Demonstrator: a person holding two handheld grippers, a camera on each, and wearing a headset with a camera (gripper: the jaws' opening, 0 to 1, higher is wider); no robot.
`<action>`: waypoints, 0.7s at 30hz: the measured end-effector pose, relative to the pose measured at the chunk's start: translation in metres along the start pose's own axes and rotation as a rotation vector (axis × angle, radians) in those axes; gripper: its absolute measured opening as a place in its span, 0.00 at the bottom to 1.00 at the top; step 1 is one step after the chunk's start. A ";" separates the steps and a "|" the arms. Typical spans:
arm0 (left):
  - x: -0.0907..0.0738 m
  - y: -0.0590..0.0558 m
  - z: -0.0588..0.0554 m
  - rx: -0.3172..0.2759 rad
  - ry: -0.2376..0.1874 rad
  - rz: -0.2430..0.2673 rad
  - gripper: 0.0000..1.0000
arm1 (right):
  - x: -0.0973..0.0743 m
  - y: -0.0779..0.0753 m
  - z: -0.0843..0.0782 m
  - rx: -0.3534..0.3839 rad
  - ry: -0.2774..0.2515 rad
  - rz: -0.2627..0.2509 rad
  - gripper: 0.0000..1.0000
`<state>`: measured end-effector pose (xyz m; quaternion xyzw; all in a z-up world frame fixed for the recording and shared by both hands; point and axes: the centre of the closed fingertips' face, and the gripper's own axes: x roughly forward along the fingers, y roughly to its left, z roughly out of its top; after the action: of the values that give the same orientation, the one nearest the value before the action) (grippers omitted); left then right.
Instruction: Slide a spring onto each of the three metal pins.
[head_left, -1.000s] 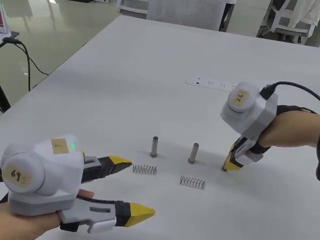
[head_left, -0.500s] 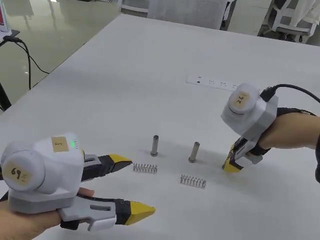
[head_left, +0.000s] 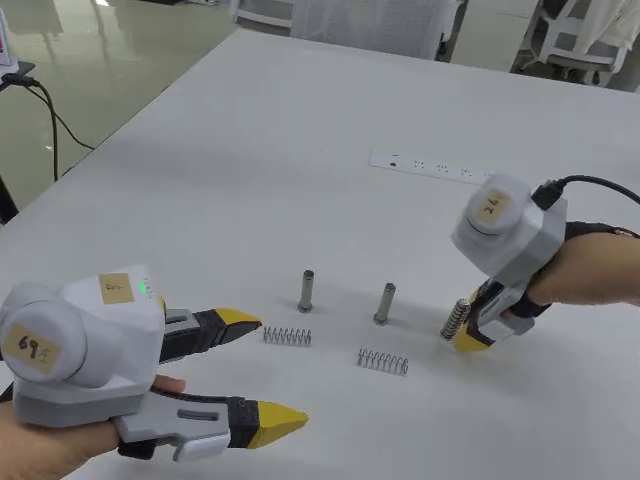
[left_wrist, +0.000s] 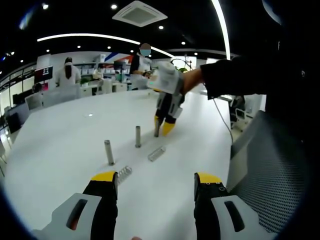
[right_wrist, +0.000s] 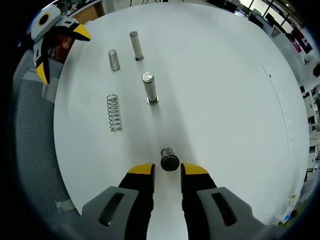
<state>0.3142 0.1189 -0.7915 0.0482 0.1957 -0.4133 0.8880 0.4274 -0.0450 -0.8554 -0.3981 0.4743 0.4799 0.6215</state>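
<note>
Left tool (head_left: 273, 371) gapes wide; right tool (head_left: 466, 341) points down, apparently narrowly parted.

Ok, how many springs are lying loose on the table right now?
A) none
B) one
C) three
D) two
D: one spring and a second spring lie flat on the table; the third spring is on the pin at the right gripper.

Large white matte tabletop (head_left: 250, 150). Long white plastic power strip (head_left: 430, 167) lies flat on it, far side. Glossy pale floor (head_left: 110, 50) to left w/ thin black cable (head_left: 52, 125) trailing over it. Grey fabric chair back (head_left: 370, 22) at table's far edge. Grey mesh panel (left_wrist: 270, 160) beside near edge. Bkgd: person in white (left_wrist: 67, 76), long ceiling light strip (left_wrist: 220, 30).
</note>
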 end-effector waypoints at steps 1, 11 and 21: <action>0.000 0.000 0.000 0.000 0.000 0.000 0.57 | 0.000 0.000 -0.001 0.001 -0.001 -0.001 0.18; 0.001 -0.002 0.000 0.004 -0.001 -0.007 0.56 | 0.001 0.005 -0.013 0.019 0.003 0.000 0.18; 0.001 -0.003 0.000 0.008 0.001 -0.012 0.57 | 0.001 0.013 -0.020 0.028 -0.001 0.006 0.18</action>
<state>0.3126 0.1156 -0.7917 0.0509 0.1949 -0.4194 0.8852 0.4106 -0.0608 -0.8612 -0.3876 0.4818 0.4752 0.6259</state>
